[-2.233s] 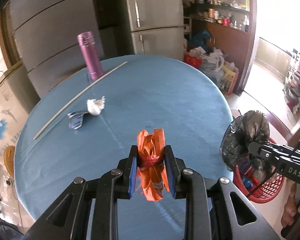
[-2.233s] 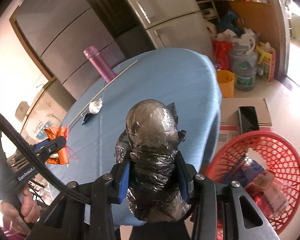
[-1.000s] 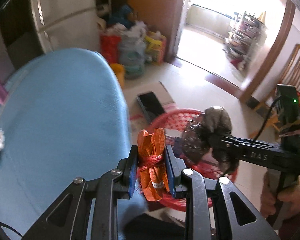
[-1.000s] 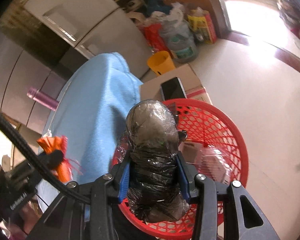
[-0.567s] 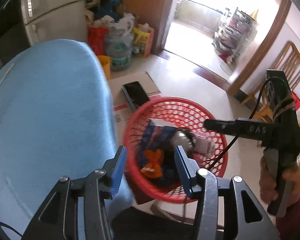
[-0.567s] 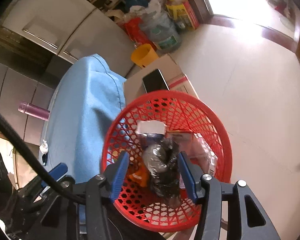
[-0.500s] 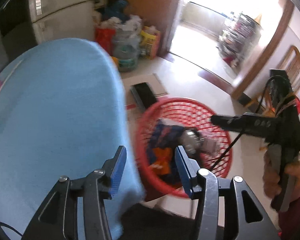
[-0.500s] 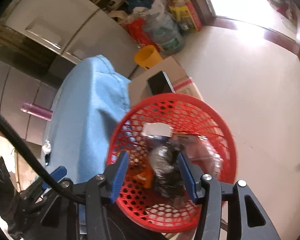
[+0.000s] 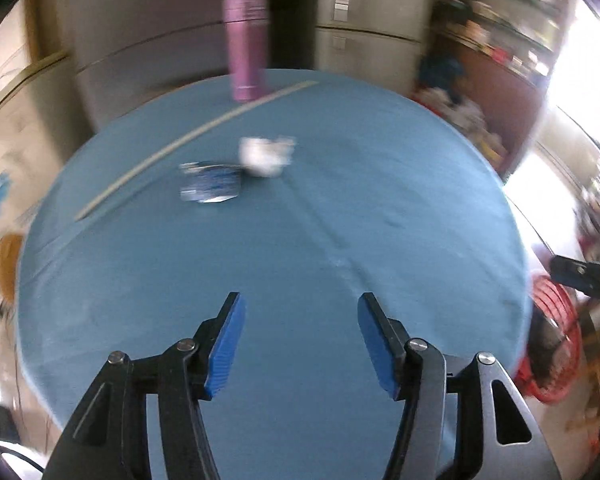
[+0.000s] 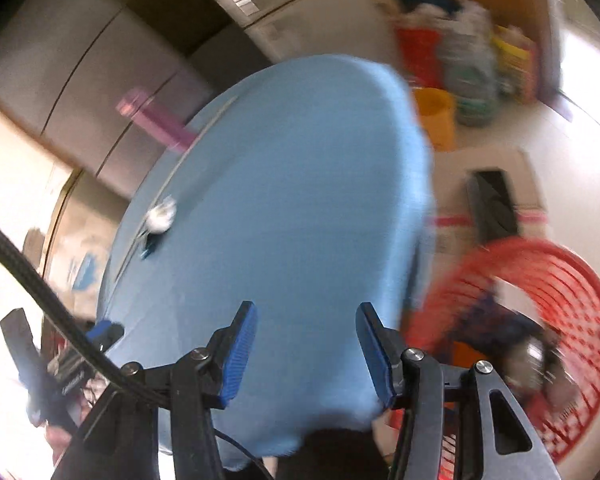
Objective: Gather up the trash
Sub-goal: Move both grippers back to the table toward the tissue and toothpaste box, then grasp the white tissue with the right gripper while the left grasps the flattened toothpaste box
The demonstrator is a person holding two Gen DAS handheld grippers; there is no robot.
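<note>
Daylight floods in from the right, blowing the doorway [image 9: 580, 80] out to pure white in both views. Motion blur smears everything: the pink bottle [image 9: 246, 46] streaks sideways, the white wad [image 9: 265, 155] and blue wrapper [image 9: 210, 182] are soft, the red basket [image 10: 540, 340] a smudge. Only the fingers [image 9: 224, 344] close to the lens stay sharp. Fisheye bends the blue table [image 9: 300, 260] round, and the corners go black.

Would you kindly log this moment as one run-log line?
left hand-held gripper: open, empty | right hand-held gripper: open, empty | white wad, blue wrapper: on table | red basket: holds trash
</note>
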